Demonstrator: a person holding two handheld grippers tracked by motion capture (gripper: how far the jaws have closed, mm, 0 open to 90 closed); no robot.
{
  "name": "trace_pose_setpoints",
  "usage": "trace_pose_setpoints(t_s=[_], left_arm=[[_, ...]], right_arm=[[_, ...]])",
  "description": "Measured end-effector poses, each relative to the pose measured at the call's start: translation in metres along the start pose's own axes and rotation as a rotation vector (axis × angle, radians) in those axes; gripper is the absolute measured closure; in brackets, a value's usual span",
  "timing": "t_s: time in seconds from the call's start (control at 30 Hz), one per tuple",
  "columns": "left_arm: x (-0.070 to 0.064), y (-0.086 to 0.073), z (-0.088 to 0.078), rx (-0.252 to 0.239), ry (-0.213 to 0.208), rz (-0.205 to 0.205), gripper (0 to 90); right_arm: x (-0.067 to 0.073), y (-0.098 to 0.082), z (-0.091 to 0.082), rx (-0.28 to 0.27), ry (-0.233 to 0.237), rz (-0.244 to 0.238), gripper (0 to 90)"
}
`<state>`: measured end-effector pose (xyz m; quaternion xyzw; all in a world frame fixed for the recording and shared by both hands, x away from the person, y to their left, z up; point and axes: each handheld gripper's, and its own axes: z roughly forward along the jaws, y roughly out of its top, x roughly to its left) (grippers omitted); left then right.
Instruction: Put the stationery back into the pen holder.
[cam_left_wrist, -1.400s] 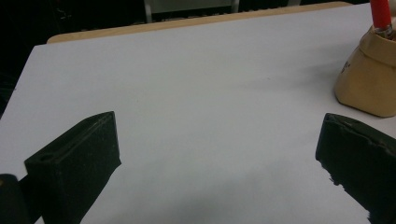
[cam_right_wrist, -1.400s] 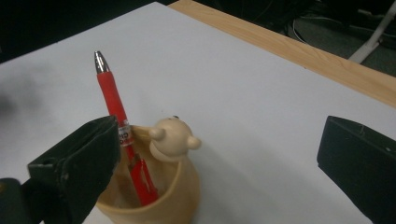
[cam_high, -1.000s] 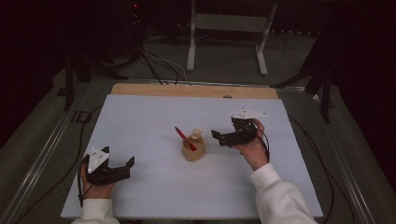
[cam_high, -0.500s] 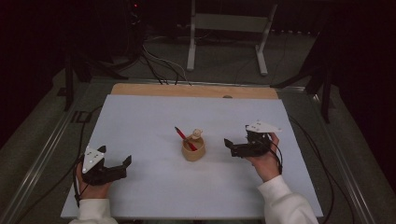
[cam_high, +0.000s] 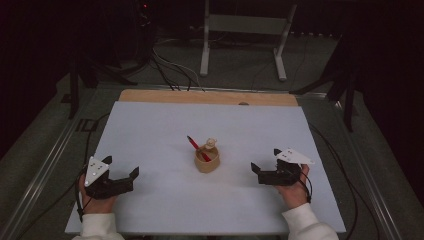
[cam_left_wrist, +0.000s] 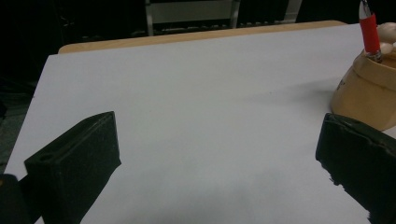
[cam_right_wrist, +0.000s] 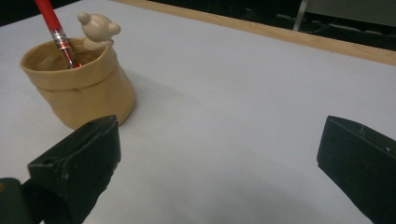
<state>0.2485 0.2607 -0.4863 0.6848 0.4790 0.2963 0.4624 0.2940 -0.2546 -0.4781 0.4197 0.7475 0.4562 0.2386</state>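
A tan cup (cam_high: 206, 161) shaped like a rolled bag stands mid-table, with a small bear figure (cam_high: 211, 144) on its rim and a red pen (cam_high: 195, 144) leaning inside. The right gripper view has the cup (cam_right_wrist: 79, 86), bear (cam_right_wrist: 97, 29) and pen (cam_right_wrist: 55, 29) at upper left. In the left gripper view the cup (cam_left_wrist: 366, 88) and pen (cam_left_wrist: 370, 29) sit at the right edge. My left gripper (cam_high: 131, 176) rests open at the front left, well apart from the cup. My right gripper (cam_high: 256, 170) is open to the cup's right, its jaws wide and holding nothing.
The white table top (cam_high: 150, 130) has a wooden strip (cam_high: 210, 97) along its far edge. Beyond it stand a metal stand (cam_high: 245, 35) and loose cables (cam_high: 170, 70) on the dark floor. Cables trail from both grippers off the table sides.
My right gripper has drawn back from the cup toward the front right. My left gripper has slid slightly nearer the front edge. The cup and pen have not moved.
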Motion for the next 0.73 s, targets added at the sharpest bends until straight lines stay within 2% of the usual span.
trace_pose_setpoints(t_s=[0.17,0.37,0.53,0.73], left_arm=[[-0.001,0.000,-0.001,-0.013,-0.013,0.000,0.3],[-0.002,0.000,-0.002,-0.028,-0.023,0.014,0.3],[-0.003,0.000,-0.003,-0.044,-0.026,0.021,0.3],[-0.003,-0.002,-0.001,-0.028,-0.019,0.023,0.2]], right_arm=[[-0.005,-0.013,-0.012,-0.045,0.006,0.007,0.0],[-0.014,-0.027,-0.022,-0.055,-0.002,0.034,0.0],[-0.023,-0.034,-0.028,-0.061,-0.027,0.058,0.0],[-0.028,-0.037,-0.030,-0.059,-0.039,0.064,0.0]])
